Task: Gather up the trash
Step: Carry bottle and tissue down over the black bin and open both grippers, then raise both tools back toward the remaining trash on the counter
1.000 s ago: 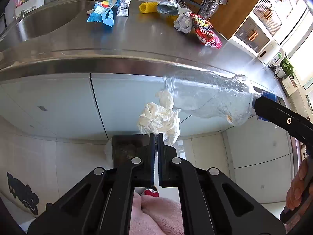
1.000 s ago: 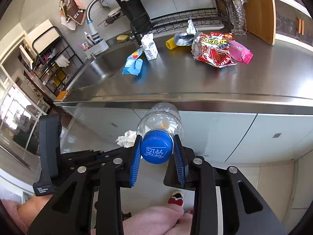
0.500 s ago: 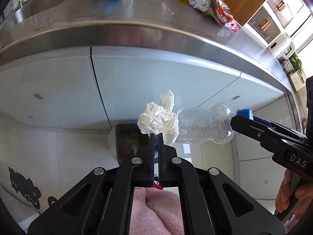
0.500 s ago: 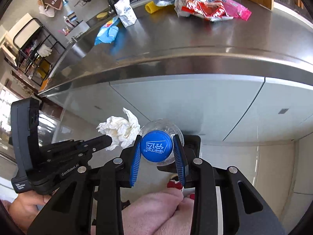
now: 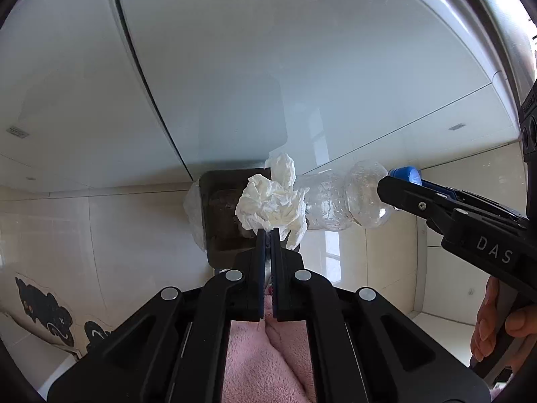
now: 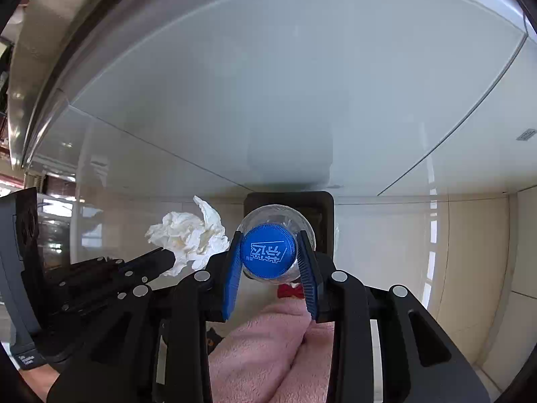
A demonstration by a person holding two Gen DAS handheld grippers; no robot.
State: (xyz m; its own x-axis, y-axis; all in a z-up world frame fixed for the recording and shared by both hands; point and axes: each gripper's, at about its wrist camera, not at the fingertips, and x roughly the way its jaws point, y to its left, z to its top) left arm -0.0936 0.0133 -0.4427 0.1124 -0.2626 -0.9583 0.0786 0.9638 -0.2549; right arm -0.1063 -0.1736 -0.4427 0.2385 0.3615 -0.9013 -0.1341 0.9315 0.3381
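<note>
Cabinet fronts [image 5: 235, 67] fill the far view, pale floor tiles [image 5: 100, 235] below. One dark trash bin [image 5: 218, 221] with a clear liner stands on the floor against the cabinet, straight ahead of both your tools. One clear plastic bottle [image 5: 339, 201] lies sideways in the air over the bin's right side; your right gripper [image 6: 268, 252] pinches it at the blue cap [image 6: 268, 248]. One crumpled white tissue [image 5: 272, 201] hangs just above the bin mouth, nipped by its lower edge in your left gripper [image 5: 267, 235], fingers pressed nearly together.

Step in hand, by my read: the drop. Bring both loads squarely over the opening before letting go. The bottle is long, so tip its base down into the bin first. The tissue is light and may cling; spread the fingers fully.
</note>
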